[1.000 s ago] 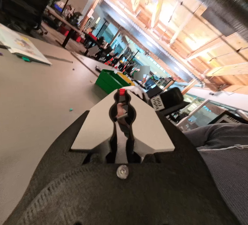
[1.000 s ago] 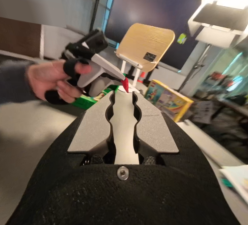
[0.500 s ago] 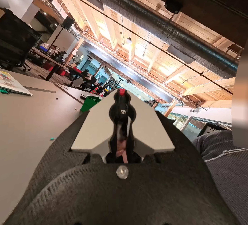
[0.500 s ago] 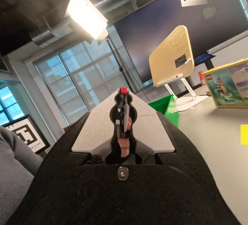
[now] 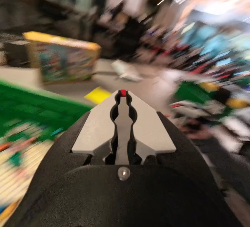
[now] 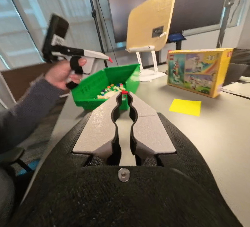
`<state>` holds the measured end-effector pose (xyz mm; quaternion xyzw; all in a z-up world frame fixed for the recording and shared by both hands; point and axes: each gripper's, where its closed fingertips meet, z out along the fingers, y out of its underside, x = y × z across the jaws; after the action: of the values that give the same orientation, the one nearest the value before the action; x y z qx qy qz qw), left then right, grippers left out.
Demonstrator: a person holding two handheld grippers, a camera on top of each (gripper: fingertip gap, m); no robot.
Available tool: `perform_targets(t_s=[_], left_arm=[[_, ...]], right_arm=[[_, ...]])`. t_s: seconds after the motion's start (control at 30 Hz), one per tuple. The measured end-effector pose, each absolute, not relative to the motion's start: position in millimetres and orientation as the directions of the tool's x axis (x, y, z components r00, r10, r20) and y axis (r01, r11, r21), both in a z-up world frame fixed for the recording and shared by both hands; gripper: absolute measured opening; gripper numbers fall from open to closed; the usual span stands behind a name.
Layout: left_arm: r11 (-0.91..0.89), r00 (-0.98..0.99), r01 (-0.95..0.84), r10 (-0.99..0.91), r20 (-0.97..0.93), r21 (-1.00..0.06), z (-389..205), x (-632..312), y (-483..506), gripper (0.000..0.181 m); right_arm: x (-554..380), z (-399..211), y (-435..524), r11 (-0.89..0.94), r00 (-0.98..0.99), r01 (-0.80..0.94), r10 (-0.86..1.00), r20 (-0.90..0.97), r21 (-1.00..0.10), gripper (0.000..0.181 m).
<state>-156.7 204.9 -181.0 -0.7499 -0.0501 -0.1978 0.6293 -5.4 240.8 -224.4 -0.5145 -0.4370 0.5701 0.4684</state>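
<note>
You are swinging both grippers down from ceiling toward counter (image 6: 202,132). Left view is blurring heavily. Left gripper (image 5: 123,93) jaws nearly pressed together, nothing between, hanging above green bin (image 6: 108,80). Right gripper (image 6: 124,92) jaws nearly pressed together, holding nothing, hovering just in front of bin. Yellow note (image 6: 185,107) lying right of bin, yellow box (image 6: 196,71) behind it.

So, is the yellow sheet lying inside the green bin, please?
No, the yellow sheet lies flat on the table, apart from the green bin.
</note>
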Motion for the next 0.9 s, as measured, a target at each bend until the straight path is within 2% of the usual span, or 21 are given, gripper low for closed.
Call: perform_targets(t_s=[0.07,0.13,0.2,0.33,0.47,0.57,0.6,0.67,0.73,0.8,0.83,0.9], left_arm=[[-0.355,0.975,0.222,0.069,0.212,-0.908,-212,-196,197,0.006],[-0.505,0.977,0.178,0.194,0.090,-0.845,-239,-219,188,0.006],[-0.654,0.962,0.202,0.273,0.022,-0.729,-270,-235,179,0.038],[-0.771,0.948,0.279,0.316,0.036,-0.572,-305,-237,169,0.075],[-0.792,0.944,0.282,0.330,0.010,-0.542,-309,-238,166,0.096],[-0.797,0.941,0.281,0.337,-0.009,-0.535,-307,-242,163,0.113],[-0.800,0.940,0.286,0.341,-0.007,-0.527,-307,-243,163,0.114],[-0.769,0.947,0.271,0.321,0.016,-0.579,-298,-238,170,0.108],[-0.663,0.973,0.231,0.141,0.185,-0.712,-267,-196,191,0.095],[-0.497,0.876,0.281,-0.215,0.431,-0.821,-214,-124,201,0.076],[-0.434,0.774,0.330,-0.384,0.503,-0.838,-187,-95,196,0.065],[-0.442,0.588,0.365,-0.573,0.571,-0.819,-162,-59,181,0.061]], right_arm=[[-7,-231,243,-0.134,-0.004,-0.042,0.991,-0.134,-0.990,0.005],[-10,-236,243,-0.100,0.012,-0.005,0.995,-0.100,-0.995,0.005],[-14,-241,241,-0.043,0.025,0.042,0.999,-0.042,-0.998,0.005],[-22,-238,230,0.115,0.039,0.093,0.992,0.119,-0.989,0.005],[-31,-233,218,0.321,0.053,0.155,0.942,0.333,-0.934,0.005],[-37,-228,209,0.384,0.035,0.156,0.919,0.394,-0.910,0.005],[-39,-226,207,0.389,0.034,0.152,0.917,0.398,-0.909,0.005],[-41,-218,204,0.424,0.051,0.125,0.900,0.432,-0.897,0.005],[-42,-208,202,0.498,0.094,0.111,0.856,0.508,-0.860,0.005],[-41,-196,197,0.603,0.148,0.109,0.776,0.613,-0.790,0.005],[-41,-189,192,0.663,0.166,0.098,0.725,0.669,-0.743,0.005],[-39,-176,175,0.760,0.181,0.049,0.631,0.754,-0.648,0.005]])
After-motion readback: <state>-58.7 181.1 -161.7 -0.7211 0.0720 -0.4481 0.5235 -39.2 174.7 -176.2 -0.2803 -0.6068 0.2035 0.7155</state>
